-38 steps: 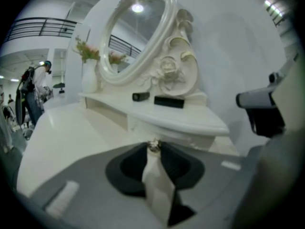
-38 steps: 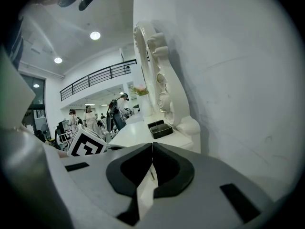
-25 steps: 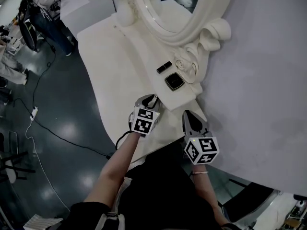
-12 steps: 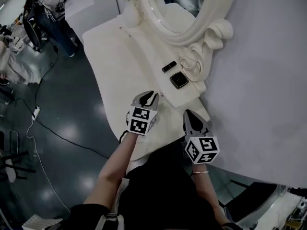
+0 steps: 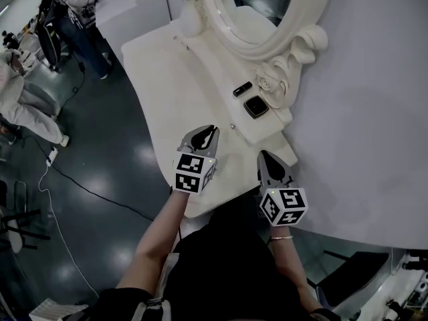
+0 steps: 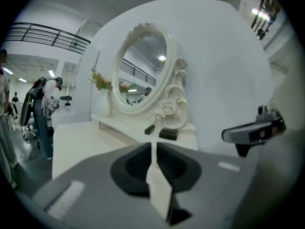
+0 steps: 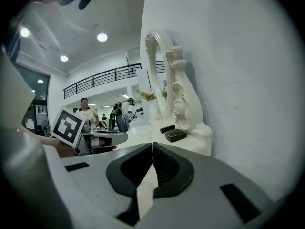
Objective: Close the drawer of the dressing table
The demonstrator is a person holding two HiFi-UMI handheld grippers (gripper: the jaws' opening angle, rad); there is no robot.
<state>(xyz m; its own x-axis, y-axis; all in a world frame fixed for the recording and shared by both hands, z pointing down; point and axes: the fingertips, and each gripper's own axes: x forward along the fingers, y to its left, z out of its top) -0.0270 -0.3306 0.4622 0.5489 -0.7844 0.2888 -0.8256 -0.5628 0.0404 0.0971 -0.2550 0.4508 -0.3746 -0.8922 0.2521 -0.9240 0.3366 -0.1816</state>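
The white dressing table [image 5: 170, 79] carries an oval mirror [image 5: 257, 9] and a low raised shelf [image 5: 267, 134] along the wall. The shelf's drawer front, with its small knob [image 5: 232, 126], looks flush with the shelf. My left gripper [image 5: 208, 131] [image 6: 152, 146] hangs over the tabletop just left of the knob, touching nothing. Its jaws are closing to a thin slit with nothing between them. My right gripper [image 5: 265, 155] [image 7: 152, 144] is shut and empty near the shelf's near end.
A black tube [image 5: 242, 89] and a black compact [image 5: 256, 105] lie on the shelf. A vase of flowers [image 5: 190, 15] stands at the far end. The white wall [image 5: 361, 112] runs close on the right. People [image 5: 27, 99] and a cable [image 5: 73, 182] are on the dark floor at left.
My left gripper has lifted and drawn back from the drawer knob, and its jaws have narrowed. The right gripper has shifted only slightly.
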